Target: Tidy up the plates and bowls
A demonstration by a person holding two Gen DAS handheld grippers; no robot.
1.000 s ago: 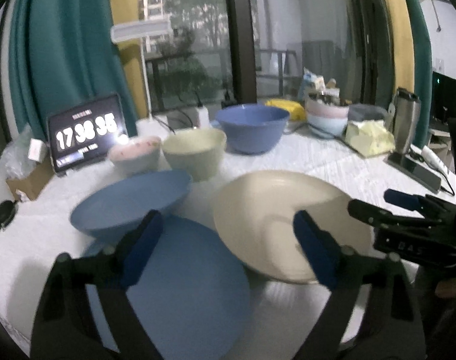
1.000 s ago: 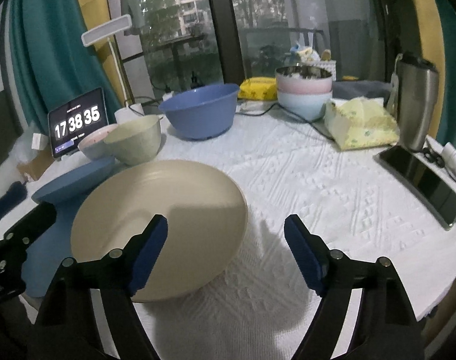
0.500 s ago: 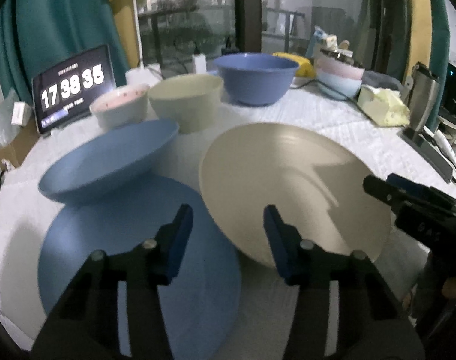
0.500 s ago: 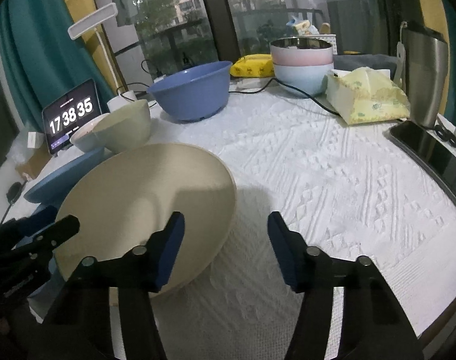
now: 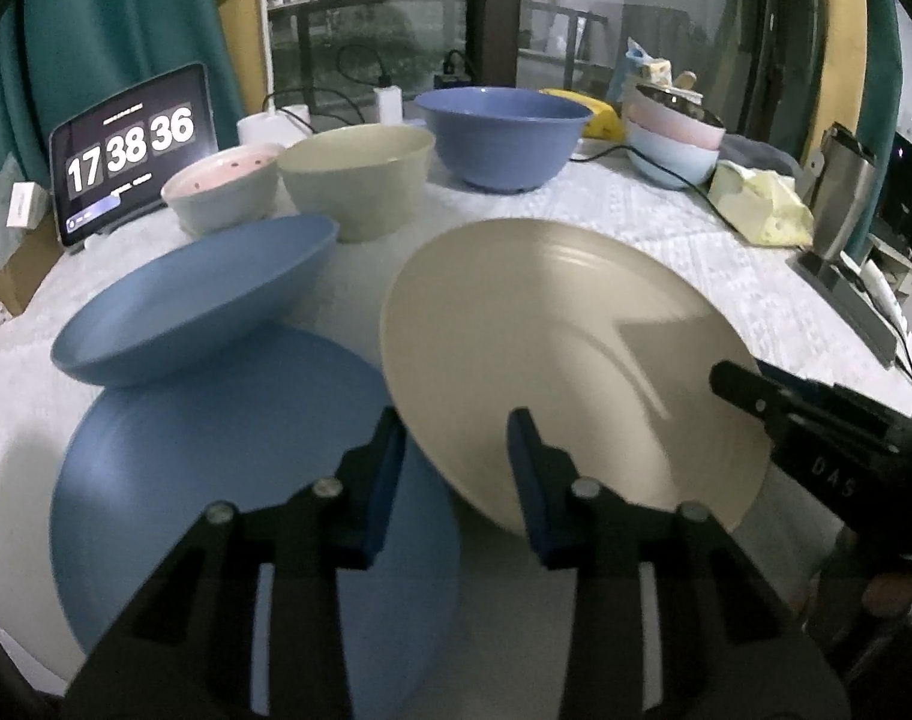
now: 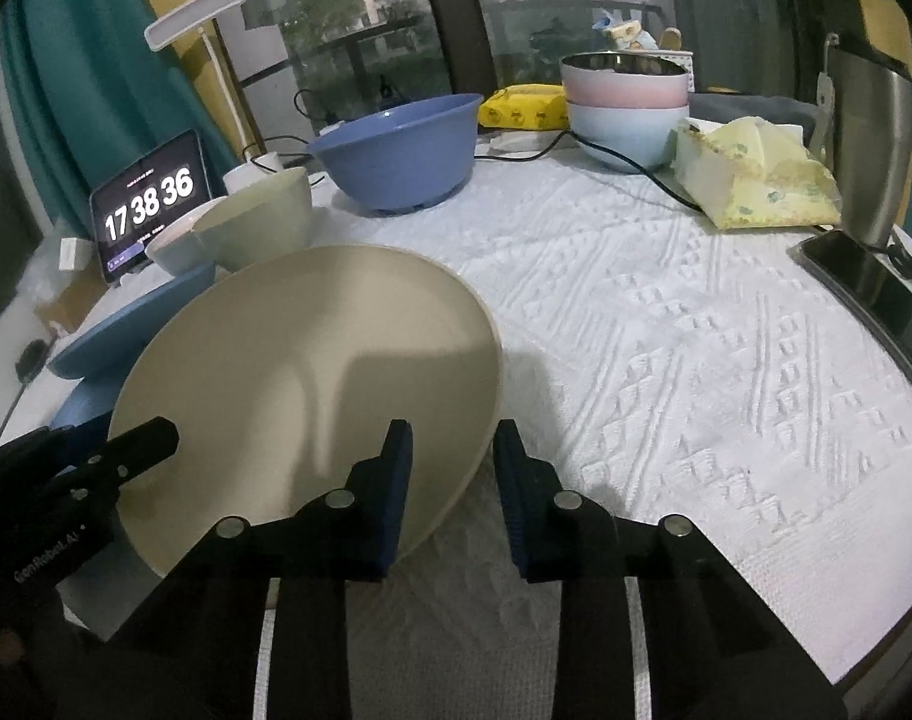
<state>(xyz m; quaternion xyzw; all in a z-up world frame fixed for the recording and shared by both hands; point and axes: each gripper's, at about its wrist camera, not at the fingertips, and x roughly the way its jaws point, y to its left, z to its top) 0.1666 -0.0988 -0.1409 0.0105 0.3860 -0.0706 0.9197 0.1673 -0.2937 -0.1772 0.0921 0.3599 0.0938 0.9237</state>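
The large round beige plate (image 5: 552, 354) sits tilted on the white textured tablecloth (image 6: 696, 360), its left edge overlapping the big flat blue plate (image 5: 216, 480) that lies beside it at the near left of the table. The left gripper (image 5: 456, 456) straddles the beige plate's near left rim, one blue-padded finger over the blue plate and the other over the beige surface; the jaws are narrowed but a gap shows on each side of the rim, so they are apart and not pressing. The right gripper (image 6: 450, 468) straddles the same plate's near right rim in the same way, jaws narrowed with daylight left between pad and rim. A shallow blue dish (image 5: 198, 300) rests tilted on the far edge of the flat blue plate. Behind it stand a small pink-lined bowl (image 5: 222, 186) and a pale green bowl (image 5: 354, 180), touching each other, and further back a deep blue bowl (image 5: 507, 138). At the far right a pink bowl is stacked in a pale blue bowl (image 6: 627, 114), near a yellow tissue pack (image 6: 756, 180) and a steel tumbler (image 6: 870, 150). A tablet clock (image 5: 132, 144) reads 17 38 36.
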